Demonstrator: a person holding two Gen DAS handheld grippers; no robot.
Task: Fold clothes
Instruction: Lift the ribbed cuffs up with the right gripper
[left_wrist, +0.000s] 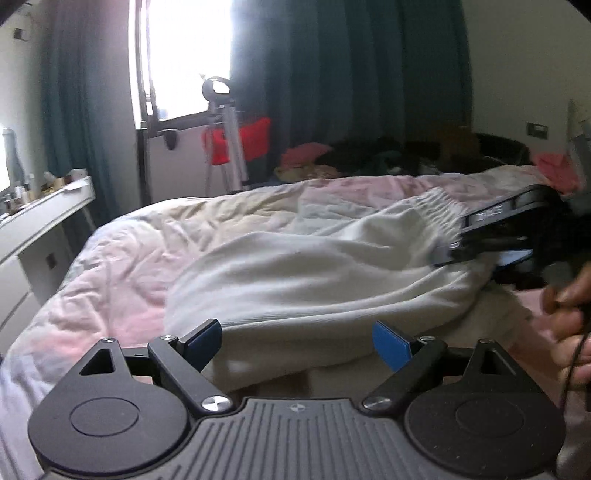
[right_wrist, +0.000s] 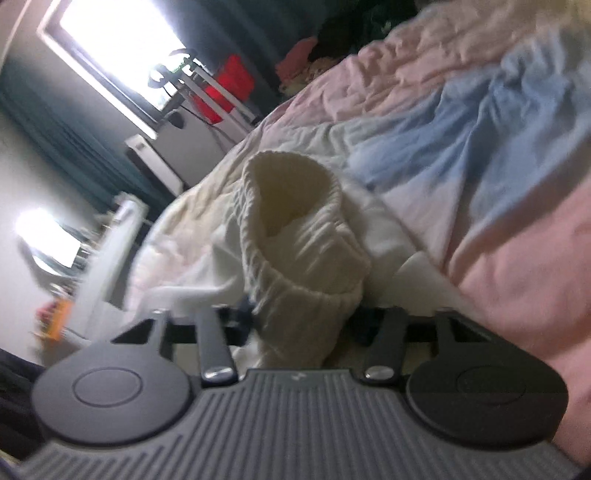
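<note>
left tongs (left_wrist: 297, 341) released, empty | right tongs (right_wrist: 301, 314) clenched on white garment (right_wrist: 303, 236), tips hidden by cuff

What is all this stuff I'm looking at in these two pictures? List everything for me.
white garment: one, cream-white, ribbed cuff, lying on the bed
bed cover: one, pink, blue and cream, rumpled
curtains: dark teal, beside the window
tripod: one, silver, by the window
red cloth: one, behind the tripod
white desk: one, far left, small items on top
left gripper: black, blue pads, open, near the garment's edge
right gripper: black, shut on the garment's cuff
</note>
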